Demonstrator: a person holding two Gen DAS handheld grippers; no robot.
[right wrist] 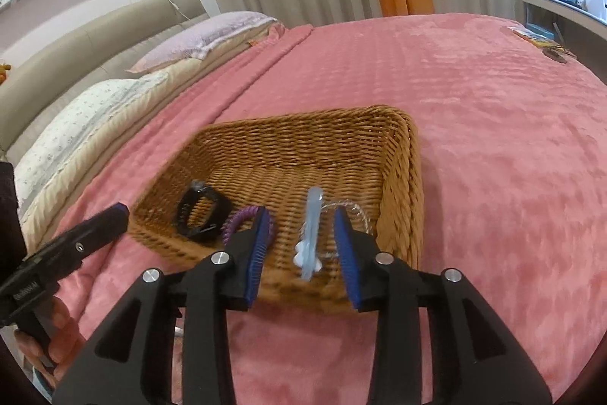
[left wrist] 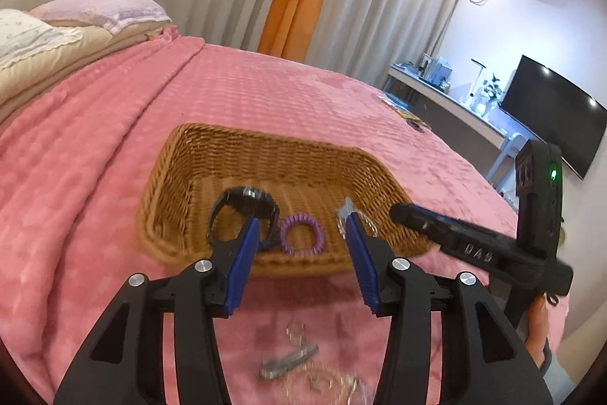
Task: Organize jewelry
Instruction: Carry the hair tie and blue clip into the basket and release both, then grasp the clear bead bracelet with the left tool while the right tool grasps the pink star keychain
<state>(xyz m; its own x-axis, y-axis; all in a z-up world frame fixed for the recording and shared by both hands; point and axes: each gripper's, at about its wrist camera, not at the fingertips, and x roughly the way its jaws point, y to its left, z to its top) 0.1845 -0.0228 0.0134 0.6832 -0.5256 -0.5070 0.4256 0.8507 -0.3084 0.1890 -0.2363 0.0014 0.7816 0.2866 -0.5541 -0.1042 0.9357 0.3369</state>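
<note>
Both grippers spread wide, nothing held. Right gripper hovering over the near edge of the wicker basket, with a pale blue hair clip dead centre between its blue pads. Hard to say whether just dropped or lying on the basket floor, a bit blurry. Long axis roughly 12-to-6 in the right view, flower end toward 6, plain end pointing to 12. Clear beaded bracelet beside it at about 2 o'clock.

Already in the basket: black watch and purple coil hair tie, touching.

Still out on the pink blanket: a grey clip at 6 o'clock under the left gripper, long axis running 8-to-2, plus a clear chain just beside it. Left gripper clearly nearer, so probably that one's job next: needs to dip down and turn across the clip's narrow side.
</note>
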